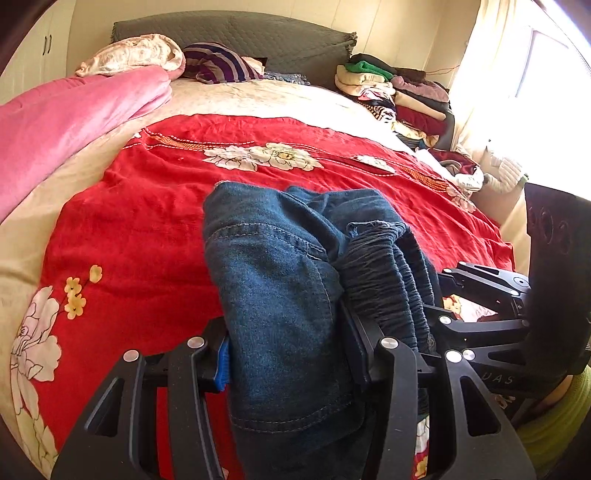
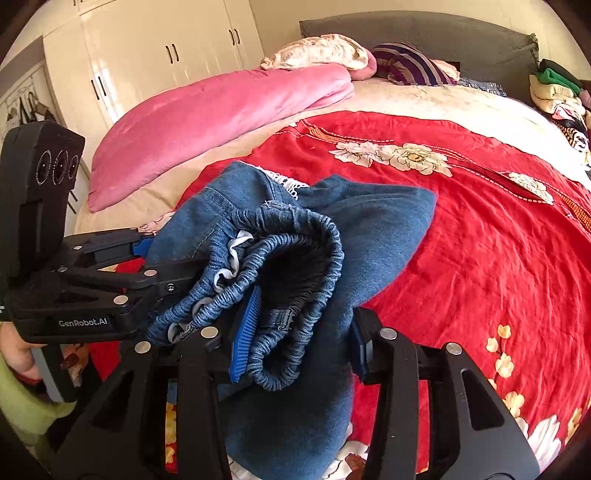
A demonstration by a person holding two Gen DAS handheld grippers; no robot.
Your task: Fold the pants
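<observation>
Pants (image 1: 280, 280) made of soft blue denim, with a stretchy gathered waistband (image 2: 291, 251), hang bunched up just above the red flowered bedspread (image 1: 122, 221). The left gripper (image 1: 288, 354) pinches a thick wad of the cloth, and the right gripper (image 2: 299, 339) pinches the waistband part. Both sit close together over the bedspread. To do this well, I think the two hands should move apart so the pants open flat on the bedspread, not in a lump.

Cream wardrobe (image 2: 155, 55), grey headboard (image 1: 236, 33), bright window (image 1: 546, 66) (curtained).
</observation>
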